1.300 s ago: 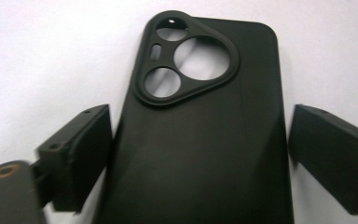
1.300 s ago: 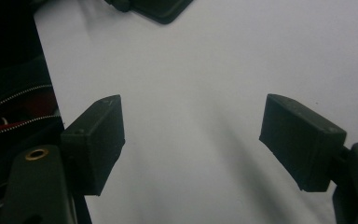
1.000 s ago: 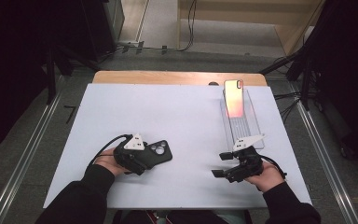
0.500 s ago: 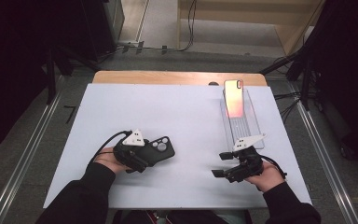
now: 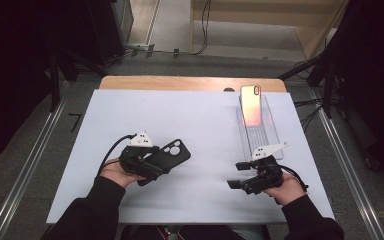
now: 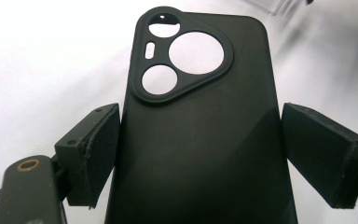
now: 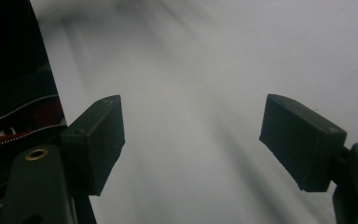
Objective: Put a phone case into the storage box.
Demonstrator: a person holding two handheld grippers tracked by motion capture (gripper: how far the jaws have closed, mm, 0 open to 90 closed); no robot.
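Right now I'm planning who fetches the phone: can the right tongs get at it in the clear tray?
Probably yes: the right tongs are open and empty, and the phone lies uncovered in the clear tray just ahead, with nothing between.

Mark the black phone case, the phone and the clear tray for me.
black phone case (image 6: 200, 154): left gripper view, plain back panel below the camera cutouts.
phone (image 5: 251, 105): high view, middle of its glowing screen.
clear tray (image 5: 265, 141): high view, bare ribbed floor in front of the phone.
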